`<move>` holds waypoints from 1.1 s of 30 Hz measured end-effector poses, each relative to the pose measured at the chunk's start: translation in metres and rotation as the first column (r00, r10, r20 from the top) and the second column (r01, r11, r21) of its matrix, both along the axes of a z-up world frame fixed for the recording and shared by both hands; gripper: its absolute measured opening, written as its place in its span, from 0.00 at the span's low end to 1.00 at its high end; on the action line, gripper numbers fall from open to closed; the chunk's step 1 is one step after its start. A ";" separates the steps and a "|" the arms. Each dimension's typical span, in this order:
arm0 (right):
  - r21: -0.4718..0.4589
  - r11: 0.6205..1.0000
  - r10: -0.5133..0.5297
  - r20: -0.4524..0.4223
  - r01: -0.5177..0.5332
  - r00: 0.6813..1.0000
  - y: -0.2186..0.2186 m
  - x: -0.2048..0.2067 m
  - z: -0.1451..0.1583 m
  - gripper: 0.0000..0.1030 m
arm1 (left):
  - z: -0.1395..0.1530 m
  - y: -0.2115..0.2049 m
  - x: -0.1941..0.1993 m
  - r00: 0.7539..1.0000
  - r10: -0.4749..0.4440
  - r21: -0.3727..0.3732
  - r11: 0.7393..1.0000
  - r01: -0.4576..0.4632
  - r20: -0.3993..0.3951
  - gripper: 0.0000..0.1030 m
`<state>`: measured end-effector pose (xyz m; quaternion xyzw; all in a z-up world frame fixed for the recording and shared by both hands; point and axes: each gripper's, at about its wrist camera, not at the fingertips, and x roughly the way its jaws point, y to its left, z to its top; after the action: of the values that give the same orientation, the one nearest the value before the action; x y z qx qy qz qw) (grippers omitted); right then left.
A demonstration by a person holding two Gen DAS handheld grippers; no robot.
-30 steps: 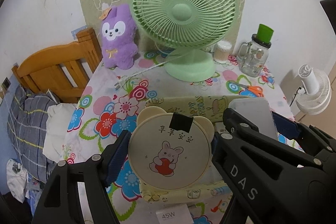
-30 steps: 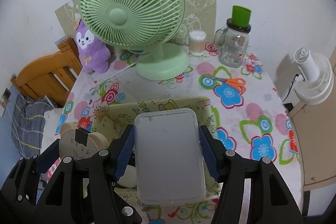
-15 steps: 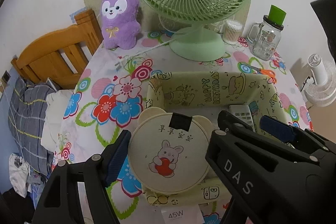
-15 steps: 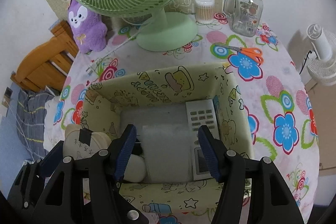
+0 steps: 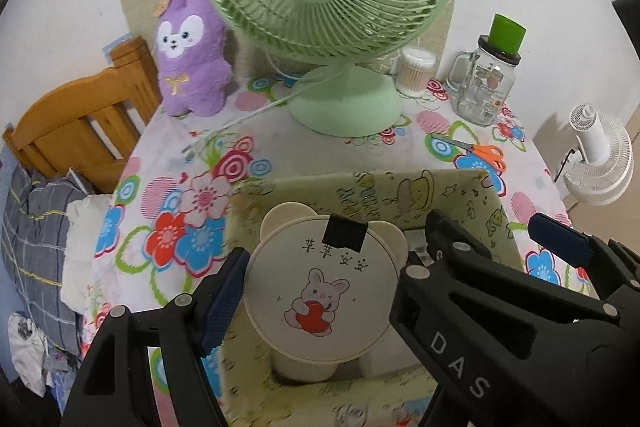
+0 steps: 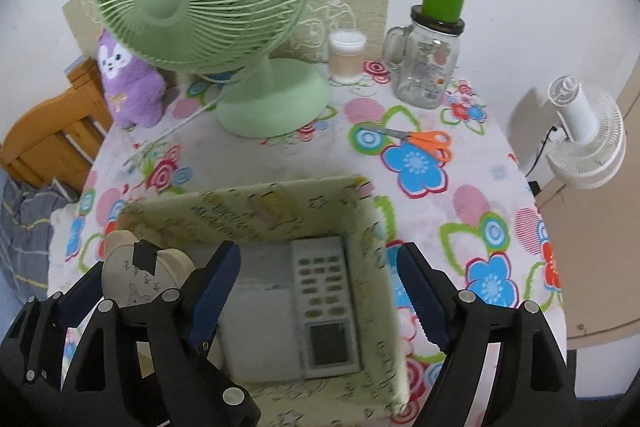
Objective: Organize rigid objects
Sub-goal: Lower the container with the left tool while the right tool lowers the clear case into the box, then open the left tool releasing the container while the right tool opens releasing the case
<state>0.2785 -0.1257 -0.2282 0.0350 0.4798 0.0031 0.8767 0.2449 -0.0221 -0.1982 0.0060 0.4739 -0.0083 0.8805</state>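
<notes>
My left gripper (image 5: 320, 291) is shut on a cream bear-eared round object with a rabbit picture (image 5: 320, 291) and holds it over the left end of the yellow-green patterned fabric box (image 5: 460, 195). The object also shows in the right wrist view (image 6: 136, 277). My right gripper (image 6: 316, 297) is open and empty above the box (image 6: 280, 203). Inside the box lie a clear plastic case (image 6: 260, 331) and a white remote control (image 6: 324, 303) side by side.
On the floral tablecloth stand a green desk fan (image 6: 224, 11), a purple plush toy (image 5: 192, 55), a cotton swab jar (image 6: 346, 57) and a glass mug with green lid (image 6: 430, 55). Orange scissors (image 6: 424, 143) lie right of the fan. A wooden bed frame (image 5: 76, 131) is at left.
My right gripper lowered the clear case into the box, let go and opened, then rose. My left gripper kept hold of the round object and moved further over the box.
</notes>
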 end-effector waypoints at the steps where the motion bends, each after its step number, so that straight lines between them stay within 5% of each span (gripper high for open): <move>1: -0.007 1.000 -0.005 0.000 0.005 1.000 -0.001 0.002 -0.001 0.82 | -0.002 -0.002 0.003 1.000 -0.003 -0.003 1.000 0.003 -0.003 0.75; 12: -0.051 0.995 -0.089 -0.017 0.088 0.996 -0.023 0.011 -0.015 0.83 | -0.023 -0.016 0.023 0.999 -0.026 0.013 1.000 0.026 -0.040 0.76; 15: -0.057 0.994 -0.095 -0.027 0.094 0.995 -0.025 0.013 -0.019 0.83 | -0.027 -0.019 0.025 0.996 -0.061 -0.001 0.998 0.061 -0.062 0.83; 33: -0.032 0.998 -0.062 -0.010 0.061 0.998 -0.017 -0.011 -0.002 0.83 | -0.005 -0.015 -0.001 0.998 -0.057 0.004 0.998 0.057 -0.039 0.90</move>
<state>0.2679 -0.1426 -0.2307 0.0358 0.4835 -0.0317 0.8740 0.2435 -0.0374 -0.2032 0.0215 0.4905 -0.0322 0.8706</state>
